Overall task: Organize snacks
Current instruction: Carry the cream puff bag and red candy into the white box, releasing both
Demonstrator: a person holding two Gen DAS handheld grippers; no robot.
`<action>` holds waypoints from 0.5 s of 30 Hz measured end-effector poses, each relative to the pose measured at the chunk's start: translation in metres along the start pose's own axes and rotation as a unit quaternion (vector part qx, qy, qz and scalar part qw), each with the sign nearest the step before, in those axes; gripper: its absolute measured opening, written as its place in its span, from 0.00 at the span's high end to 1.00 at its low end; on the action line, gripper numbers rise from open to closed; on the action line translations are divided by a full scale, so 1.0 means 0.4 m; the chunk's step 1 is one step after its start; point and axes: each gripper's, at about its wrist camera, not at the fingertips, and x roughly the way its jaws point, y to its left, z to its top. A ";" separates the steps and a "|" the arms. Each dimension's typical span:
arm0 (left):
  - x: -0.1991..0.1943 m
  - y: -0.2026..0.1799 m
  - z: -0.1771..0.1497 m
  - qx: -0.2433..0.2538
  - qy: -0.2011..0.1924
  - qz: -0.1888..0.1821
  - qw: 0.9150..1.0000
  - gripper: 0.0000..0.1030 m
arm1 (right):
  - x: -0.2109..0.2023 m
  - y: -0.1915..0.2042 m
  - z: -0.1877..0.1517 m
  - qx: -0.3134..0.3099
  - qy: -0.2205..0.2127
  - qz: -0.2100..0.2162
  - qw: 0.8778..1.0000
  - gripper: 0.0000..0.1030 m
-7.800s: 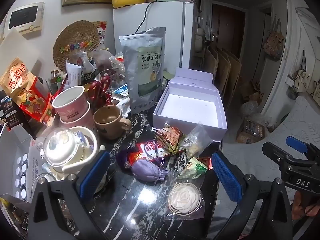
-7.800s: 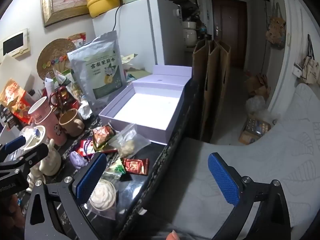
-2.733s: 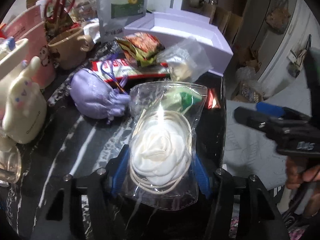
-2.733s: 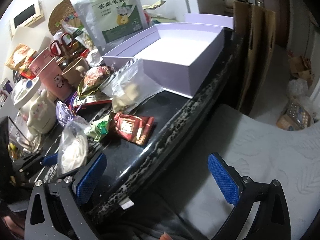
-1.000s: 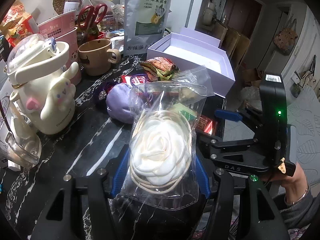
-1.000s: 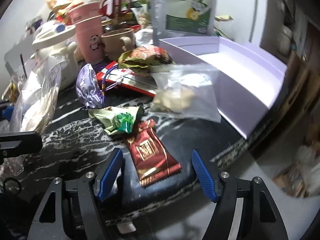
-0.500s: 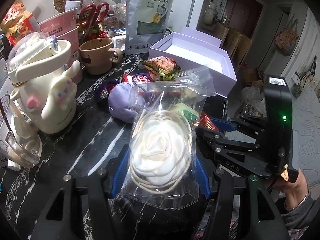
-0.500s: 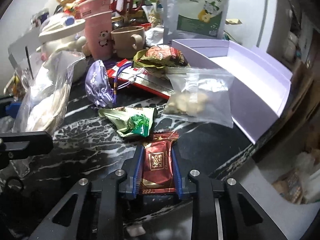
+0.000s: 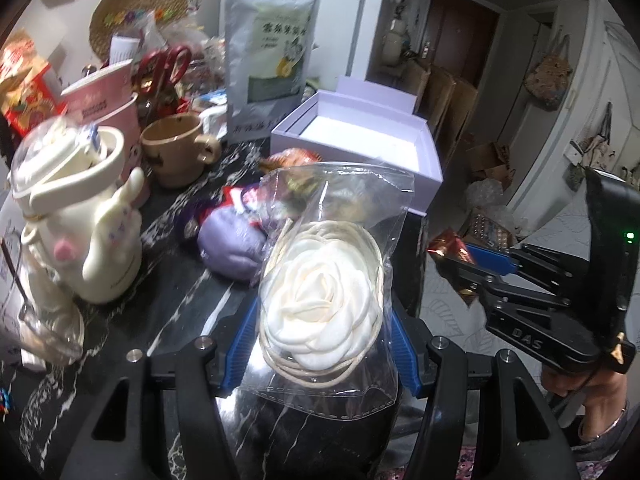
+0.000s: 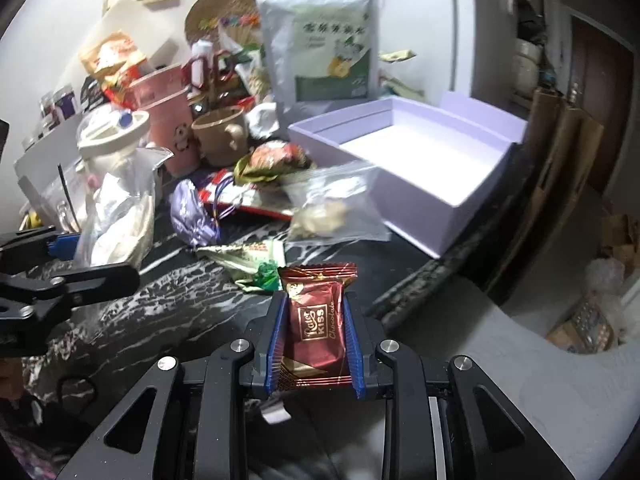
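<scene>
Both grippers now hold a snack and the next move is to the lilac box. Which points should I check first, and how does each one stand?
1. Right gripper shut on the red chocolate packet: ok.
2. Left gripper clamped on the clear bag with the white rose: ok.
3. Lilac box open, floor bare: ok.
4. Packet clear of the black table: ok.
5. Firmness of the grip on the bag: cannot tell.

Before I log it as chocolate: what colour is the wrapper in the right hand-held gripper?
Dark red with gold trim, on the chocolate wrapper; clearest in the right wrist view.

Chocolate packet (image 10: 317,326) in right gripper (image 10: 316,340)
</scene>
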 end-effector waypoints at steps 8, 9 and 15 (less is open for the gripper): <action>-0.020 -0.044 0.065 0.031 -0.040 -0.017 0.999 0.42 | -0.107 -0.023 0.038 0.017 -0.039 -0.021 0.999 0.74; -0.022 -0.048 0.073 0.034 -0.045 -0.018 0.998 0.42 | -0.118 -0.024 0.046 0.015 -0.044 -0.025 0.999 0.74; -0.048 -0.090 0.147 0.061 -0.090 -0.018 0.994 0.42 | -0.178 -0.043 0.095 0.008 -0.075 -0.044 0.996 0.74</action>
